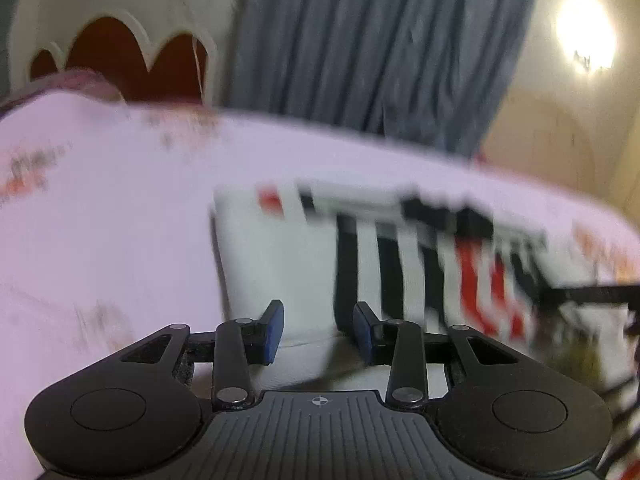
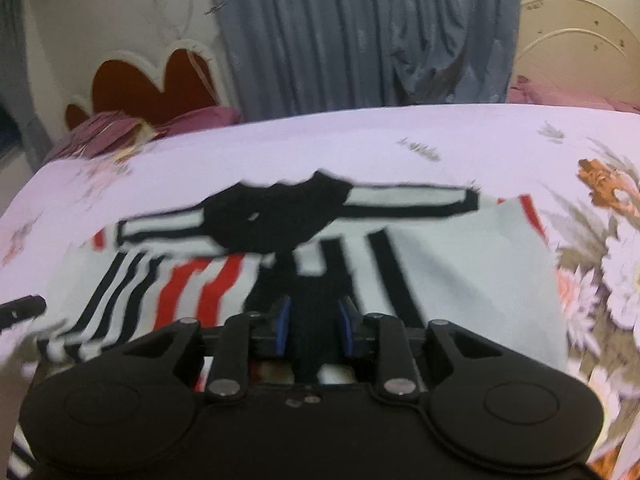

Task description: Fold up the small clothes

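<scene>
A small white garment [image 2: 460, 264] with black and red stripes lies spread on a pale floral bedsheet [image 2: 360, 140]. In the left wrist view the garment [image 1: 280, 264] fills the middle and right, blurred. My left gripper [image 1: 319, 330] is open over its white part, nothing between the blue pads. My right gripper [image 2: 313, 322] is shut on a black fold of the garment [image 2: 308, 328], with black trim [image 2: 280, 212] stretching away ahead of it. The other gripper's tip [image 2: 20, 308] shows at the left edge.
A headboard with dark red scalloped panels [image 2: 156, 84] stands at the back left, with mauve pillows [image 2: 120, 128] below it. Grey curtains [image 2: 360, 32] hang behind the bed. A second cream headboard [image 2: 576, 56] is at the back right. A wall lamp [image 1: 586, 36] glows.
</scene>
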The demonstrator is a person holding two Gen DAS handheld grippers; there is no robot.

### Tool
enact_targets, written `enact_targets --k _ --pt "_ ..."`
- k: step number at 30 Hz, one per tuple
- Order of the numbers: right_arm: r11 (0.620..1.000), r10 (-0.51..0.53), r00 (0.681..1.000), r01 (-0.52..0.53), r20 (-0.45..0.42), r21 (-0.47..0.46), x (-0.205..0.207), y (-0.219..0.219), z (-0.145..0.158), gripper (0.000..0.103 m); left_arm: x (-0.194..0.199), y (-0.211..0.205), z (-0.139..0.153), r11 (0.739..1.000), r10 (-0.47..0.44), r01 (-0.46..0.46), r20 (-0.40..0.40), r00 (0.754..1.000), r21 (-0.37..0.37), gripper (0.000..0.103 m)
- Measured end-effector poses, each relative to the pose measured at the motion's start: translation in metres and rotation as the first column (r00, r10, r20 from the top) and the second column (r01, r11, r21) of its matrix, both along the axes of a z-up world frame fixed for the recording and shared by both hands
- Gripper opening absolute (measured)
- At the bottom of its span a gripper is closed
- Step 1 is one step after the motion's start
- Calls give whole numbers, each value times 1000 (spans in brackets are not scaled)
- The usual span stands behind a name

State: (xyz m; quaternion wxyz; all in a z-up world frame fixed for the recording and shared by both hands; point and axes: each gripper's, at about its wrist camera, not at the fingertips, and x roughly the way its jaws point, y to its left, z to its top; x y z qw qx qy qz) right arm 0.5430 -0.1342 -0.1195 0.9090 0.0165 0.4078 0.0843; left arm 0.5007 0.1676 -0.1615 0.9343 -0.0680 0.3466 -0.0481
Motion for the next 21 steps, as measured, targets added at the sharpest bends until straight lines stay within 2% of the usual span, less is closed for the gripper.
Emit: enact_targets --k 1,2,5,8,9,10,11,12,14,15,16,17,18,19,21 --pt "1000 -3 1000 3 -31 -28 3 3 -9 14 0 -4 -9 1000 -14 14 -11 1000 20 37" --pt "1000 -9 1000 9 -13 -27 1 3 -12 14 -1 -4 -9 1000 -12 12 3 1000 28 37" --pt "999 -16 1000 15 -27 -32 5 6 -4 14 0 2 2 1000 8 -8 -3 1000 -13 37" --pt "1000 -22 999 23 24 -14 -2 1 10 21 -14 3 11 1000 20 -20 26 999 -5 37" --pt "999 -33 999 33 39 -12 -4 -1 13 29 -19 3 11 1000 29 -29 31 999 -5 37" --pt "999 -49 998 49 51 -4 -5 -5 14 45 -25 5 11 999 40 -40 40 998 -13 37" --pt "998 -63 996 62 57 10 -3 -11 14 51 -28 6 11 999 49 -48 56 997 -15 37" --pt "997 -74 996 73 49 30 0 -16 11 56 -30 7 12 999 48 -47 76 996 -12 37" --pt "994 -83 997 82 10 65 11 -23 3 56 -19 9 12 999 37 -36 79 996 -5 37" --pt "993 -88 996 89 -11 76 17 -25 -4 51 -13 10 11 1000 26 -26 71 997 -2 37" --pt "992 -86 996 88 -28 86 20 -25 -8 38 -5 9 9 1000 14 -14 51 999 5 37" --pt "991 -76 997 78 -29 106 22 -24 -11 31 2 8 7 1000 9 -9 25 1000 11 37" --pt "990 -55 998 59 -29 126 24 -22 -13 17 6 7 6 1000 3 -3 15 1000 6 37" --pt "993 -45 999 47 -25 112 24 -20 -12 6 8 6 7 1000 -14 14 20 1000 -6 37" --pt "996 -46 998 43 31 84 20 -18 -1 6 7 2 7 1000 -27 27 28 999 -2 37"
